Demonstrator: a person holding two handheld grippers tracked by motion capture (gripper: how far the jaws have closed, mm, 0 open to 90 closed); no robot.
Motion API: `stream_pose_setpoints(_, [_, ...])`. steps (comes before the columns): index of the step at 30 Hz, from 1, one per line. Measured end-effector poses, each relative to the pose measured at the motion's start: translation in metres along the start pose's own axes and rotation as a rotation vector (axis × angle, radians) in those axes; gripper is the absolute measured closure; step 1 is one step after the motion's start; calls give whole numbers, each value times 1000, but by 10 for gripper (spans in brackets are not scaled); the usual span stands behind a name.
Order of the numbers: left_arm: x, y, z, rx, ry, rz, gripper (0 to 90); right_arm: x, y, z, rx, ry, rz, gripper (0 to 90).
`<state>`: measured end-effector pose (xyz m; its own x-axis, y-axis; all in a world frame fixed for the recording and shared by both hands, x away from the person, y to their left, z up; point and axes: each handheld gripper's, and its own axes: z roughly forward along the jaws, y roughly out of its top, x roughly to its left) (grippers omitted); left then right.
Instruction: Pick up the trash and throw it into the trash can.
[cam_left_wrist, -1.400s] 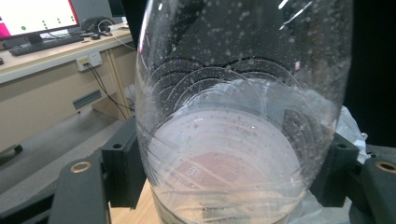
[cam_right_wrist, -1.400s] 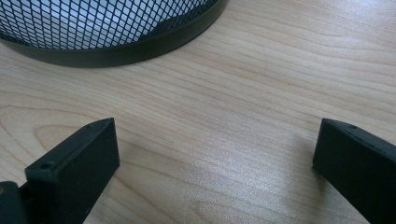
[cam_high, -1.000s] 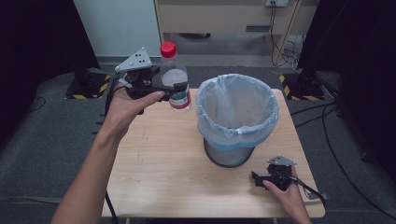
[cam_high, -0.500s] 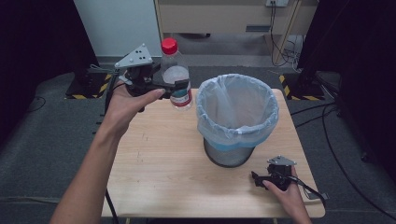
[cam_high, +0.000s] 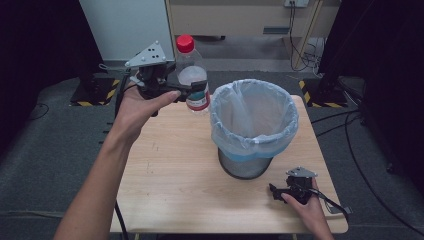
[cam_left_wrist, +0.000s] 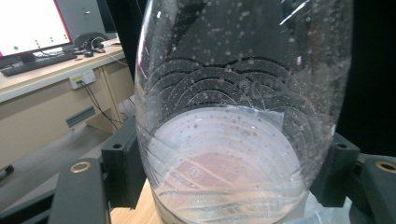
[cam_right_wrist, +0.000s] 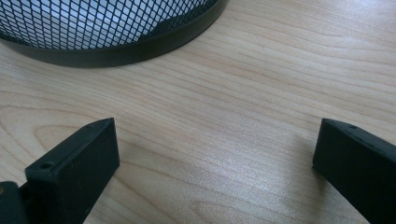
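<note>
A clear plastic bottle (cam_high: 192, 75) with a red cap and a red-and-white label is held upright in the air over the table's far left part, just left of the bin's rim. My left gripper (cam_high: 192, 91) is shut on its body; up close the bottle (cam_left_wrist: 233, 121) sits squeezed between the two black jaws. A mesh waste bin (cam_high: 253, 127) lined with a pale blue bag stands in the middle of the table. My right gripper (cam_high: 276, 192) rests on the table near the front right corner, open, with bare wood between its jaws (cam_right_wrist: 215, 158).
The light wooden table (cam_high: 170, 175) ends close to my right hand at the front and right edges. The bin's black mesh base (cam_right_wrist: 102, 32) lies just ahead of the right gripper. Cables and dark floor surround the table; a desk with a monitor (cam_left_wrist: 28, 28) stands beyond.
The left gripper has carried the bottle slightly to the right, closer to the bin's rim. The right gripper has stayed where it was.
</note>
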<state>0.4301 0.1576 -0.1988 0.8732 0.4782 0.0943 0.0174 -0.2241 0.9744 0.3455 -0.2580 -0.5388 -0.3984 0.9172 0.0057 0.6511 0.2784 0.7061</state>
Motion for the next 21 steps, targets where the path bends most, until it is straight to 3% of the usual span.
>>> stream_pose_setpoints(8, [-4, 9, 12, -6, -18, 11, 264, 0, 0, 0, 0, 0, 0, 4])
stream_pose_setpoints(12, [-4, 11, 22, -35, -23, -10, 263, 0, 0, 0, -3, -1, -5, 4])
stream_pose_setpoints(21, [-2, 8, 37, -20, -26, -13, 262, 0, 0, 0, -3, 2, -7, 4])
